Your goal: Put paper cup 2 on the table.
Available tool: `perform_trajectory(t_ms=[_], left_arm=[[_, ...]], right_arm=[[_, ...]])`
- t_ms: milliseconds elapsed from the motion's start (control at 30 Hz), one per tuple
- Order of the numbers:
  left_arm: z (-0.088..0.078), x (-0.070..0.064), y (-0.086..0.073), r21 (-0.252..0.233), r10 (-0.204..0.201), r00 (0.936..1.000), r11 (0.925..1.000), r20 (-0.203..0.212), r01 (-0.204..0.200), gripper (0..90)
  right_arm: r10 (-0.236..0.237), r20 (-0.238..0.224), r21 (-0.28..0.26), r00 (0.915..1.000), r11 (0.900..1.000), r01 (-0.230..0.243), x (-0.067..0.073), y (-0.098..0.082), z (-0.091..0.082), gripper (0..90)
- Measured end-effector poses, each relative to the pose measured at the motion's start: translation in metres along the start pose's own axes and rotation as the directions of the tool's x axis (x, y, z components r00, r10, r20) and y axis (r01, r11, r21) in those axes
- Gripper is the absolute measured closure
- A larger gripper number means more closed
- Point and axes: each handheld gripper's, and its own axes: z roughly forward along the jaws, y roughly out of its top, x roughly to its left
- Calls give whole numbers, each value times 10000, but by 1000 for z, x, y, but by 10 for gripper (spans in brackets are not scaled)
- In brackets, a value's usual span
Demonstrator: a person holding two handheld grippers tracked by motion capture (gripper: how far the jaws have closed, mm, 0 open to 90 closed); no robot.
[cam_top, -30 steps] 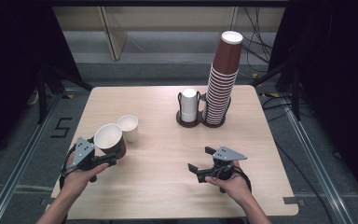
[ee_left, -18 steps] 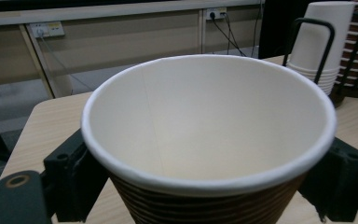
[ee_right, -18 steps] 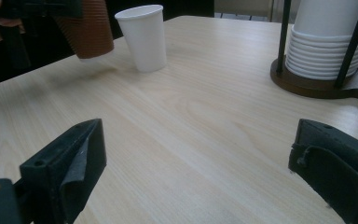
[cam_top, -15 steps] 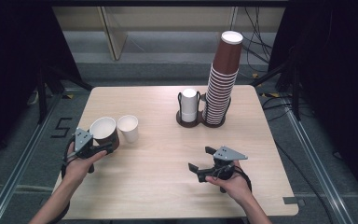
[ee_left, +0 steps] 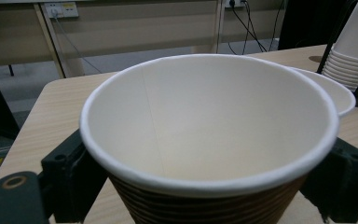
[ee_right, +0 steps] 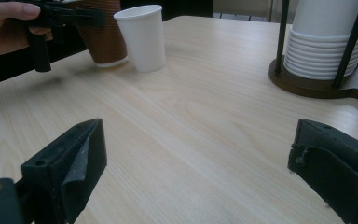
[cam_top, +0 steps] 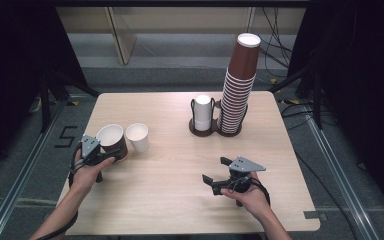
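A brown ribbed paper cup [cam_top: 111, 137] with a white inside is held at the table's left, its base at the tabletop and slightly tilted. My left gripper [cam_top: 111, 150] is shut on it, one black jaw on each side of the cup [ee_left: 205, 121]. A single white cup [cam_top: 136, 136] stands upright just to its right, nearly touching it. My right gripper [cam_top: 213, 169] hovers open over bare wood at the front right, with nothing between its jaws. From the right gripper view, the brown cup [ee_right: 100, 37] and the white cup [ee_right: 142, 37] stand side by side at the far left.
At the back of the table [cam_top: 170, 200], a dark two-slot holder [cam_top: 215, 132] carries a short stack of white cups [cam_top: 203, 112] and a tall stack of brown cups [cam_top: 237, 90]. Cables lie on the floor behind the table.
My left gripper has carried the brown cup down and a little farther away, bringing it to the tabletop beside the white cup. The right gripper has stayed where it was.
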Motion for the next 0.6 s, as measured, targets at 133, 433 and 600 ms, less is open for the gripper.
perform_trajectory(t_ms=[133, 433, 600], left_arm=[[2, 1, -2, 15, -70, 10000, 10000, 47, 70, 109], [3, 1, -4, 76, -133, 9996, 9999, 252, 131, 62], [2, -1, -3, 101, 91, 9998, 9999, 177, -93, 0]], right_arm=[[190, -105, 176, 9998, 9997, -188, 1, 0, 0, 45], [8, -143, 201, 9999, 9998, -5, 1, 0, 0, 45], [-207, -190, -57, 9996, 9998, 206, -1, 0, 2, 46]])
